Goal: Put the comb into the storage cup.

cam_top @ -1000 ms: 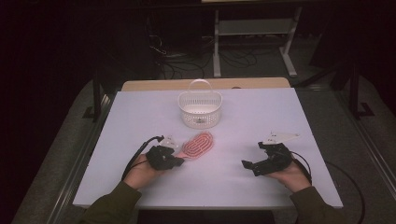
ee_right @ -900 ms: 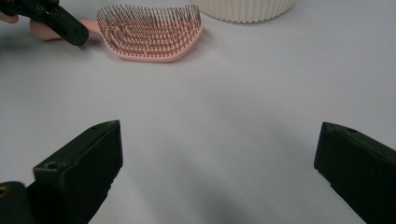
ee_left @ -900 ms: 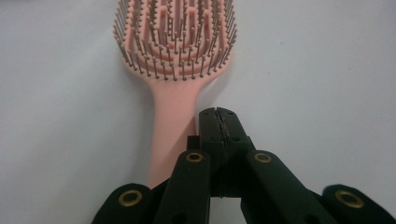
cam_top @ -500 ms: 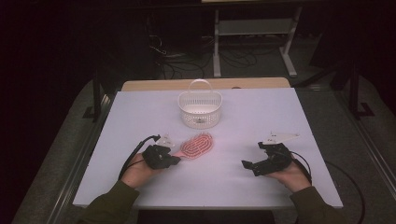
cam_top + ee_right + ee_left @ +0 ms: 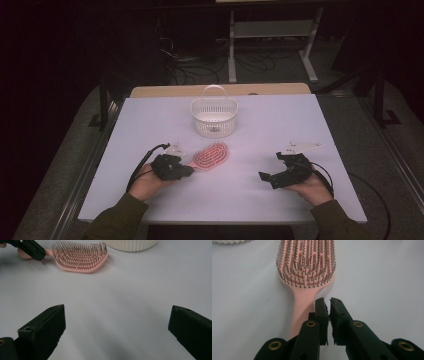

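Left gripper view is showing the left gripper, fingers nearly pressed together and just opening, empty beside the pink brush's handle; it should be spreading wider, straddling the handle squarely.

Right gripper is resting with fingers spread.

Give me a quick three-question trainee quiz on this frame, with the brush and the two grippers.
1. True or false: the pink hairbrush lies inside the white basket.
2. Whose jaws stand wide apart? A: left gripper. B: right gripper.
3. Which way do the brush's bristles face?

Key
1. False: it lies on the table, in front of the basket.
2. B. The left gripper's jaws have just been opening, to a narrow slit; nothing is between them, and the brush's handle lies beside them.
3. Up.
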### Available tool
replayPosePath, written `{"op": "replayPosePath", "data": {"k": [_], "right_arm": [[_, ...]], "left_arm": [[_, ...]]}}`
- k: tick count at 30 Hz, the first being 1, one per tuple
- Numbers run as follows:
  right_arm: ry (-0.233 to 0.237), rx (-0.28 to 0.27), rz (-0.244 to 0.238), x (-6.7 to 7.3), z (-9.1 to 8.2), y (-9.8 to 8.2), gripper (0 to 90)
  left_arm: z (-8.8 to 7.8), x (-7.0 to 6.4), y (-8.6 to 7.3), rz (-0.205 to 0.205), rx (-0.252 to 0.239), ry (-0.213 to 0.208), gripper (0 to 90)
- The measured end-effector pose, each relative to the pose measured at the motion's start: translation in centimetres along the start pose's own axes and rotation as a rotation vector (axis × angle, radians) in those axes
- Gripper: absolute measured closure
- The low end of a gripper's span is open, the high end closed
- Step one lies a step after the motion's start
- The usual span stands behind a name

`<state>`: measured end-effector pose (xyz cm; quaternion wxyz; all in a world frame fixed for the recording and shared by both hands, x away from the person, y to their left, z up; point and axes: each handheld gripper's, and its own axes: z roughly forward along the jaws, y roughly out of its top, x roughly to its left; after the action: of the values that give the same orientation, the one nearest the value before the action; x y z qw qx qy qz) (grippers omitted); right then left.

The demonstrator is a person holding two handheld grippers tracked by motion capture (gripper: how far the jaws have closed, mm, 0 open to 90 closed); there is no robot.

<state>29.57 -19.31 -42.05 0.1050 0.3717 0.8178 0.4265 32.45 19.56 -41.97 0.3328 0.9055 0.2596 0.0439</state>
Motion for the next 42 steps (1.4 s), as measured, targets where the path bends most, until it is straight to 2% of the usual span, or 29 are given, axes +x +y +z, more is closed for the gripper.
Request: {"op": "replayPosePath", "data": {"k": [1, 3, 6, 17, 25, 32, 42], "right_arm": [[0.0, 0.0, 0.0, 0.0, 0.0, 0.0, 0.8], [0.0, 0.001, 0.0, 0.0, 0.0, 0.0, 0.8], [0.001, -0.001, -0.001, 0.0, 0.0, 0.0, 0.8], [0.003, -0.003, -0.002, -0.1, 0.0, 0.0, 0.8], [0.003, -0.003, -0.003, -0.1, 0.0, 0.0, 0.8], [0.005, 0.0, 0.006, -0.1, 0.0, -0.1, 0.8], [0.006, -0.008, 0.007, -0.2, -0.1, -0.1, 0.7]], "left_arm": [[-0.2, 0.0, 0.1, -0.004, -0.019, -0.01, 81.0], [-0.4, 0.0, 0.1, -0.006, -0.027, -0.015, 79.8], [-0.9, 0.0, 0.2, -0.003, -0.047, -0.021, 72.7], [-2.8, 0.3, -0.2, -0.006, -0.11, -0.008, 58.3], [-4.1, 0.9, -1.1, 0.004, -0.134, 0.013, 48.0], [-5.2, 1.5, -2.0, -0.005, -0.179, 0.03, 38.7], [-5.9, 2.5, -3.6, -0.031, -0.236, 0.063, 13.5]]}}
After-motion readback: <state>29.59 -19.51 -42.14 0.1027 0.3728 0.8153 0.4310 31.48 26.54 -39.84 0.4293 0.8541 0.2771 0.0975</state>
